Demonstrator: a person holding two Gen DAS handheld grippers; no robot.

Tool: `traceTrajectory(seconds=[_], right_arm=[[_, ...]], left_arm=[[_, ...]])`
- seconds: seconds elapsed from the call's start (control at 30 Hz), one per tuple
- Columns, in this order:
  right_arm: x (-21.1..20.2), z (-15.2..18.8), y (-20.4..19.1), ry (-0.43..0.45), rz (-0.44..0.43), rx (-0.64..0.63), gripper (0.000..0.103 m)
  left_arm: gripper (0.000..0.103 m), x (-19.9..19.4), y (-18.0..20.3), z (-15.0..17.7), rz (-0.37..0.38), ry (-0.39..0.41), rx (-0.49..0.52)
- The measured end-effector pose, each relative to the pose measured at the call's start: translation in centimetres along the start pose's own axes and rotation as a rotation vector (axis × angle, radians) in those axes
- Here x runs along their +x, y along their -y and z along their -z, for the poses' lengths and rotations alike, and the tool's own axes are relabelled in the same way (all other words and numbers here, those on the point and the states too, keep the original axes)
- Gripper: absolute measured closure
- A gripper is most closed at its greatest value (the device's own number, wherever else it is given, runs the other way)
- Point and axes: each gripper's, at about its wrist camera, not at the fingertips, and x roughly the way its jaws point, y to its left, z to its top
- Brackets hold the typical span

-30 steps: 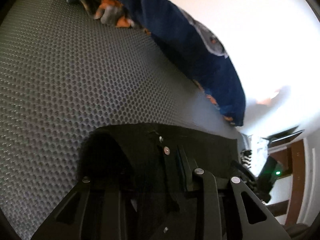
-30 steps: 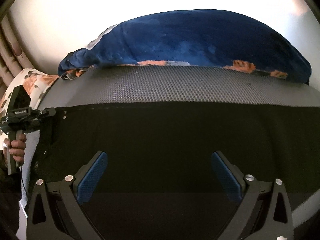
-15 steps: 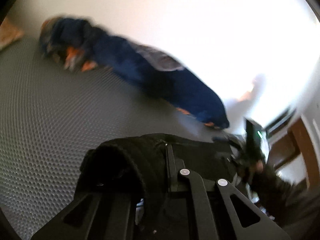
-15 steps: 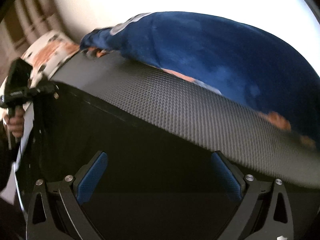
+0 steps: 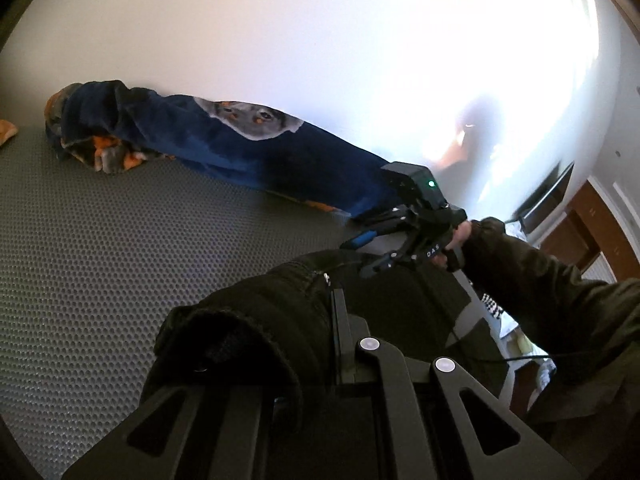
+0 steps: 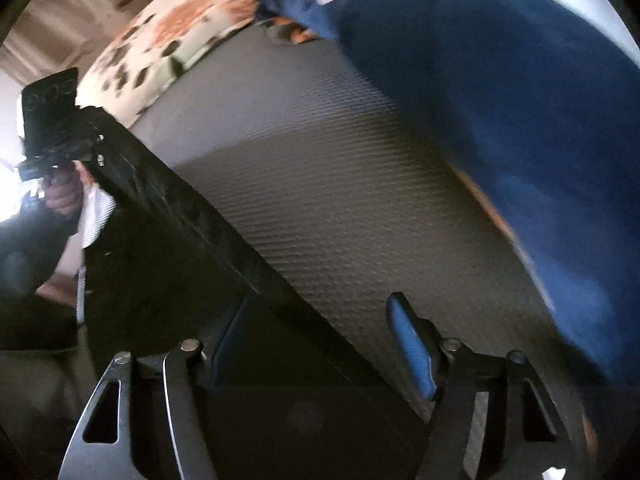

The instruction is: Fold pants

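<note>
The black pants [image 5: 280, 312] hang lifted above a grey honeycomb mat [image 5: 100, 272]. My left gripper [image 5: 336, 320] is shut on the pants' waistband corner, with fabric bunched over its fingers. In the left wrist view my right gripper [image 5: 360, 256] is open, its jaws around the other end of the waistband. In the right wrist view the pants [image 6: 168, 232] stretch taut as a dark sheet from my right gripper [image 6: 320, 340] to the left gripper [image 6: 56, 136] at far left. The right gripper's blue pads [image 6: 412, 348] stand apart with the pants' edge between them.
A navy blanket with orange and grey print [image 5: 224, 148] lies along the mat's far edge by the white wall. A floral cushion [image 6: 172, 36] sits beyond the mat's corner. Wooden furniture [image 5: 588, 224] stands at the right.
Both grippers have risen and tilted, lifting the pants off the mat. The right gripper's jaws have narrowed around the waistband edge. The left stays shut on the fabric.
</note>
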Motion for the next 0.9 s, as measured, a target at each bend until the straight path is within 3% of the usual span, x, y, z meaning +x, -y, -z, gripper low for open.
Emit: traceTrajectory(seconds=[0.17,0.27,0.43,0.53,0.73,0.8,0.9], right_arm=[[1.2,-0.4,-0.4,-0.065,-0.080,-0.055,0.043],[1.1,0.0,0.1,-0.095,-0.135,-0.054,0.064],[0.7,1.5,1.5,-0.168,-0.133,-0.037,0.068],[0.0,2.8,2.5,-0.196,-0.102,-0.016,0.070],[-0.5,5.0,3.0,-0.228,-0.040,0.018,0.084],[-0.6,5.7,3.0,-0.228,-0.004,0.027,0.091],[-0.9,6.7,2.1,-0.195,0.080,0.046,0.091]], left_arm=[[0.096,-1.0,0.0,0.4,-0.009,0.018,-0.019],[0.096,-1.2,-0.3,0.5,-0.017,0.029,-0.032],[0.096,-1.4,-0.5,0.7,-0.036,0.044,-0.044],[0.096,-1.3,-0.8,0.6,-0.051,0.045,-0.057],[0.096,-0.2,-1.7,0.3,-0.077,0.043,-0.073],[0.096,0.0,-1.7,0.2,-0.082,0.038,-0.072],[0.096,0.5,-2.0,0.1,-0.104,0.026,-0.066]])
